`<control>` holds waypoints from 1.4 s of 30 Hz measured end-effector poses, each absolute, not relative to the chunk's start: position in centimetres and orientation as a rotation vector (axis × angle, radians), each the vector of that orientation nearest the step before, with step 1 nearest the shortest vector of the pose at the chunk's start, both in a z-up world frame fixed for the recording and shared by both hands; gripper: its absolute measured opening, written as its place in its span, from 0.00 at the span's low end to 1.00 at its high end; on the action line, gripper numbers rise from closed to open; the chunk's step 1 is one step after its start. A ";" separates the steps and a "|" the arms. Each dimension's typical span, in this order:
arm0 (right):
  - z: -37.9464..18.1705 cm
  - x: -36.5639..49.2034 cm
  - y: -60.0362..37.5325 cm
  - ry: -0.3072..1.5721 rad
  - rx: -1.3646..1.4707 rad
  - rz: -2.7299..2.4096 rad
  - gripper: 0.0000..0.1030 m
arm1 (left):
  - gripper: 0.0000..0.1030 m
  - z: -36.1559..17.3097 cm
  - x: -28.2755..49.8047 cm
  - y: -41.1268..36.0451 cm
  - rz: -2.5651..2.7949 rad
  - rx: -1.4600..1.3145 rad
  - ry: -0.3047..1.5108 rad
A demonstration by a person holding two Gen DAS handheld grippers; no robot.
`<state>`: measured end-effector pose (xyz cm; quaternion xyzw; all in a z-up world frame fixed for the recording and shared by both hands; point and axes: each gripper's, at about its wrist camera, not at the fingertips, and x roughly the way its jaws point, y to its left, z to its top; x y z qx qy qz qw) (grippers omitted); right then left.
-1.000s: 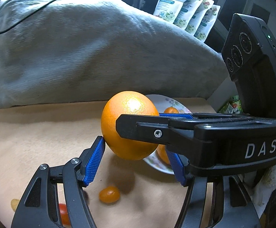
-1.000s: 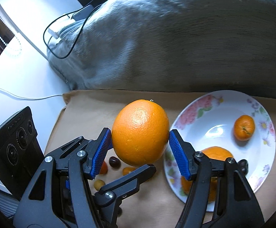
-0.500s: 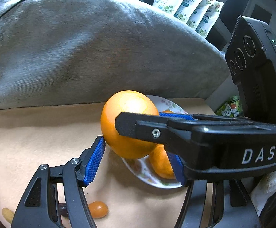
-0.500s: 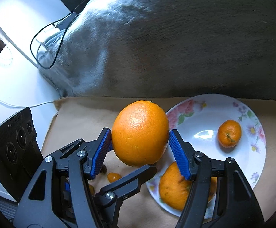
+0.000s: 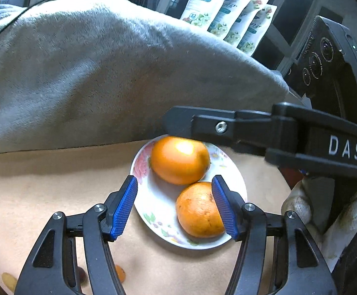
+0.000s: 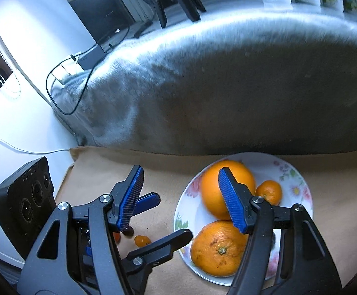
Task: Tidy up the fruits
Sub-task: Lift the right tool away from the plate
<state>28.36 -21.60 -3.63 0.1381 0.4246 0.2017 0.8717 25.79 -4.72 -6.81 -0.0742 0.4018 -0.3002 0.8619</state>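
resting on the floral plate [image 6: 299, 179] now: the big orange [image 6: 212, 186] that a second ago hung clamped in the right claw [image 6: 180, 199]. it lies at the plate's far side, slightly blurred, perhaps still settling, touching the rougher orange [image 6: 215, 248] in front and a small mandarin [image 6: 269, 191] beside it. right claw released, blue pads clear of the fruit and above it. left claw [image 5: 173, 206] also released, nothing pinched; jaws have just eased closer, framing the plate [image 5: 153, 204] and the near orange [image 5: 198, 209] without pressing it. judgement: large fruit sorted. small fruits [image 6: 142, 241] lie loose on the tan bench cover [image 6: 158, 177], left of the plate; likely next.
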 end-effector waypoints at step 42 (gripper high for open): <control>-2.8 12.9 -18.4 0.723 -0.022 0.423 0.84 | 0.59 -5.6 16.5 9.7 -0.363 -0.094 0.771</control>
